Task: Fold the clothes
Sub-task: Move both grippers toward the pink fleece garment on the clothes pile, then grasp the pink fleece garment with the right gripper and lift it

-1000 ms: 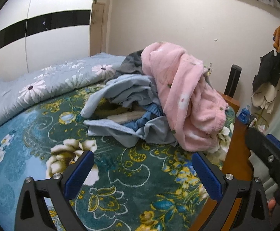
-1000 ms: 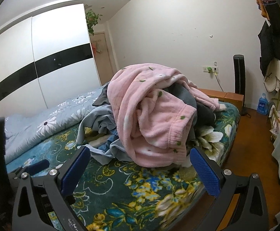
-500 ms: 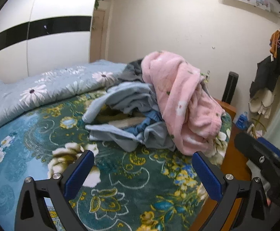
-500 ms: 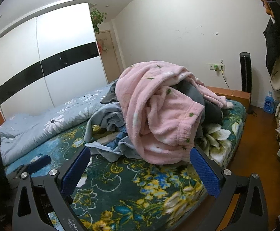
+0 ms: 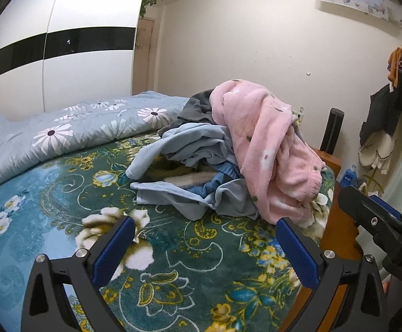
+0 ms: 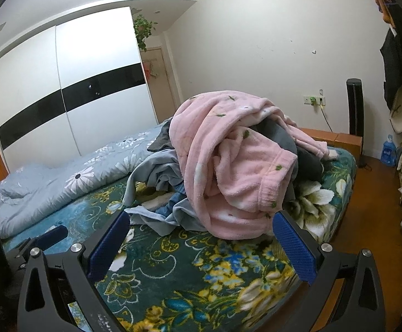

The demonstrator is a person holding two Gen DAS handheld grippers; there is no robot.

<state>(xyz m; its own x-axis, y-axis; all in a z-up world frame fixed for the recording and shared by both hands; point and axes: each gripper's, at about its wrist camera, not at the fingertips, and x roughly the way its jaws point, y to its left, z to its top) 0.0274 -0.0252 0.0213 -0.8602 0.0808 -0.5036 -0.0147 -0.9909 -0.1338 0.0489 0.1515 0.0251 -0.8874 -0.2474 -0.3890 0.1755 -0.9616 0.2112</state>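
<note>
A heap of clothes lies on the bed's teal floral blanket [image 5: 62, 221]. A pink fleece garment [image 5: 270, 149] drapes over the top, with light blue clothes [image 5: 190, 149] and a dark grey garment [image 5: 195, 108] under it. In the right wrist view the pink garment [image 6: 228, 166] fills the middle, light blue clothes [image 6: 156, 174] to its left. My left gripper [image 5: 205, 246] is open and empty, short of the heap. My right gripper [image 6: 201, 238] is open and empty, just in front of the pink garment. The right gripper also shows in the left wrist view [image 5: 378, 224].
A pale blue daisy quilt [image 5: 62, 135] lies bunched along the bed's far left. A wooden footboard [image 6: 328, 138] edges the bed at right. A black tower fan [image 6: 354, 110] stands by the wall. Hanging clothes [image 5: 386, 116] and a white wardrobe [image 6: 62, 96] flank the room.
Both grippers have drawn back and risen a little, so the clothes heap sits slightly farther and lower in both views. Both stay open and empty.
</note>
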